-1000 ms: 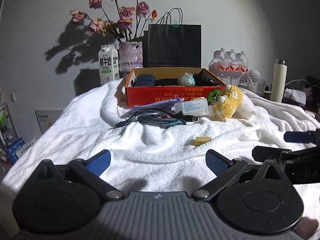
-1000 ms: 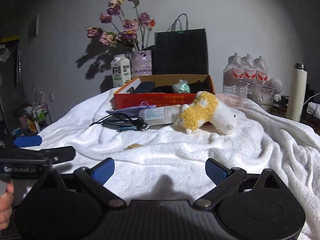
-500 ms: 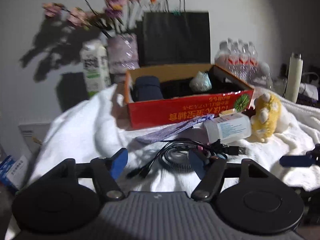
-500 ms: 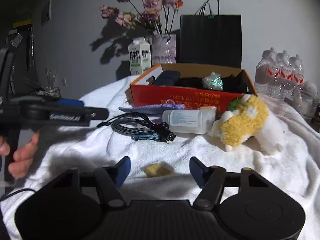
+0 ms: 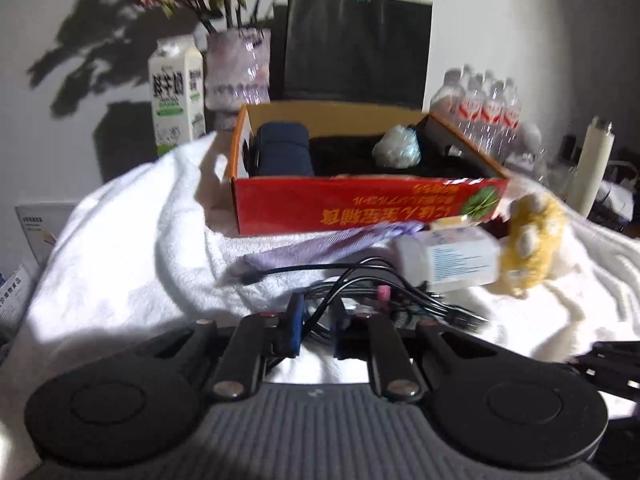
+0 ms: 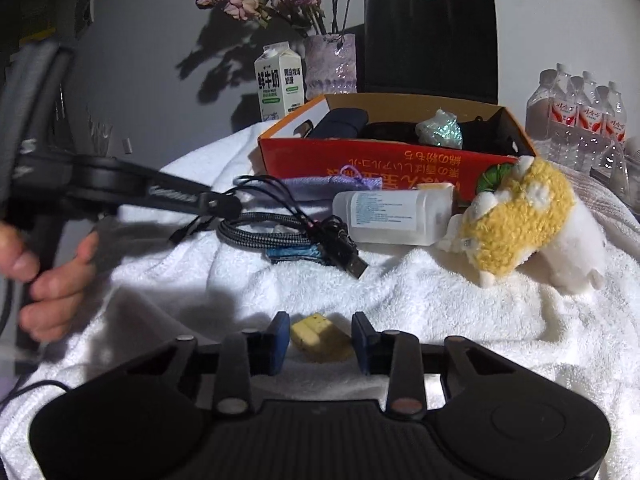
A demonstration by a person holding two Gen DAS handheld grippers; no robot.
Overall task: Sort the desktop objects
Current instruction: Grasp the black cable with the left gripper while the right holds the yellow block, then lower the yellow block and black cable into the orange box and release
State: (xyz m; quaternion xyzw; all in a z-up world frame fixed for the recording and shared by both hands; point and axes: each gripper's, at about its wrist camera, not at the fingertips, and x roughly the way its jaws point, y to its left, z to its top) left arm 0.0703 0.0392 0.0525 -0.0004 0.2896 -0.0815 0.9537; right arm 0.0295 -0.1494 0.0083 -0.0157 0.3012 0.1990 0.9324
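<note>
Crowding the white towel [image 6: 460, 312] ahead of both claws: a red cardboard box [image 5: 360, 208] w/ a dark blue pouch [image 5: 282, 152] and a crumpled shiny wad [image 5: 396, 151] inside, a lilac drawstring bag [image 6: 332, 184] just in front of it, a clear plastic bottle [image 6: 394, 216] lying on its side, and a yellow-and-white plush toy [image 6: 520, 228] to the right of the bottle, touching it. Behind the box stand a milk carton [image 6: 278, 80], a vase of flowers [image 6: 330, 62], a black paper bag [image 6: 430, 46] and a pack of water bottles [image 6: 576, 120]; a white flask [image 5: 592, 164] is far right.

Left claw [image 5: 316, 330] sits low on the towel, tilted down, its blue pads closing on black strands of the cable bundle [image 6: 280, 232]; strands pass between the pads, though blur hides whether they press yet. More cable loops and a USB plug lie just ahead and right of it, in the way of the bottle.

Right claw [image 6: 320, 340] is also angled down at the towel, jaws closing round a small yellow block [image 6: 320, 338]; the block is between the pads, left one nearly touching, right one looks to touch its edge, cannot tell for sure.

From the right wrist view the left claw's black body reaches in from the left, w/ a hand [image 6: 48, 276] wrapped round its grip, fingers curled.
</note>
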